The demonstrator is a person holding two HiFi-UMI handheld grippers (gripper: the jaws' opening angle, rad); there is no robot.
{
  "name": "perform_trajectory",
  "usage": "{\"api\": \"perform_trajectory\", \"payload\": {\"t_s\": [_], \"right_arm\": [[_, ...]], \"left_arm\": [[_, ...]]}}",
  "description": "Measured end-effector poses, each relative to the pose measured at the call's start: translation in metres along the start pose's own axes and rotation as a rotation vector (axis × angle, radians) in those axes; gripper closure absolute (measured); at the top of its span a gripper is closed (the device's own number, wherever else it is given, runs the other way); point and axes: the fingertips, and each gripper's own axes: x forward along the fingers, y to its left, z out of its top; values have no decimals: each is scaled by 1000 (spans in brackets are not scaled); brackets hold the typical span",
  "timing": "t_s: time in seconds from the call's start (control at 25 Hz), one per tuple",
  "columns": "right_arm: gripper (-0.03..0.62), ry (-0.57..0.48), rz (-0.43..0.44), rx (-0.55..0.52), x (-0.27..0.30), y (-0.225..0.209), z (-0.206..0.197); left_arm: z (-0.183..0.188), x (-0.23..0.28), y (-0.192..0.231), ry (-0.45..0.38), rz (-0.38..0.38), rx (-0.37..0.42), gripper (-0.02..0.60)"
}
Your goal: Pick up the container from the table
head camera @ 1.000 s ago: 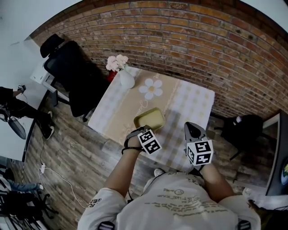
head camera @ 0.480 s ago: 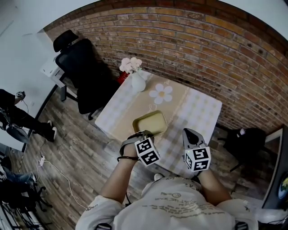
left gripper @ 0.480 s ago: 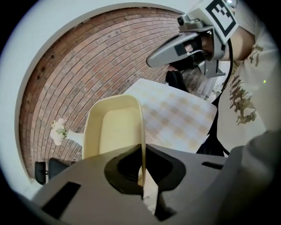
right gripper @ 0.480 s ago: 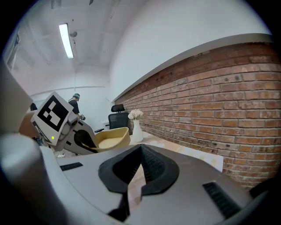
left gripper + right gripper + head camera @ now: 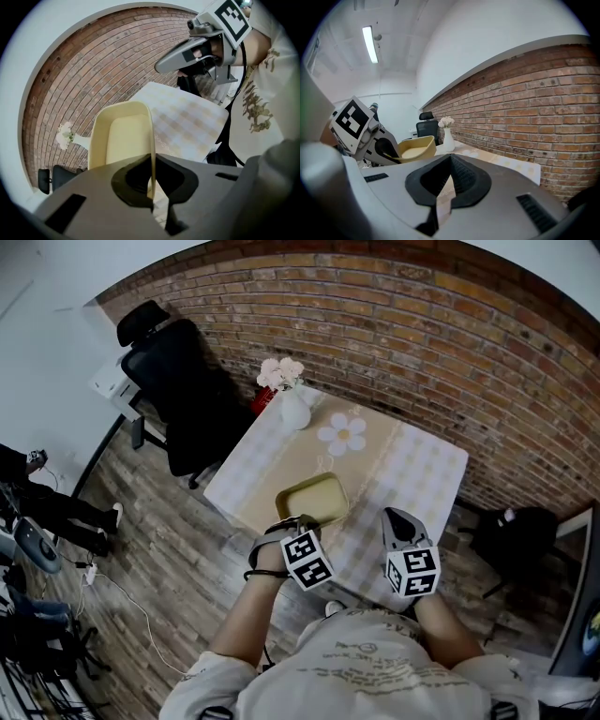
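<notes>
The pale yellow container (image 5: 312,500) hangs over the near part of the checked table (image 5: 417,465). My left gripper (image 5: 296,519) is shut on its near rim; in the left gripper view that thin rim (image 5: 151,173) stands between the closed jaws. In the right gripper view the container (image 5: 415,149) looks lifted off the cloth, with the left gripper (image 5: 383,151) holding it. My right gripper (image 5: 391,516) hovers above the table's near right edge, shut with nothing in it (image 5: 444,187).
A white vase of flowers (image 5: 293,407) stands at the table's far left corner. A black office chair (image 5: 178,381) is left of the table and a dark stool (image 5: 511,526) to its right. The brick wall (image 5: 450,343) runs behind. Cables (image 5: 122,592) lie on the wood floor.
The head view has swung, so the table sits further right in the picture. The left gripper stays shut on the container, which has drifted slightly toward the table's near edge.
</notes>
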Motion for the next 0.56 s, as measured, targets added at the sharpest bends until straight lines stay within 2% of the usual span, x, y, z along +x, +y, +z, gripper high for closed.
{"api": "perform_trajectory", "payload": {"t_s": [0.56], "right_arm": [[592,0,6,-12,1,11,0]], "left_arm": [[-10,1,-6,13,-1,9,569]]}}
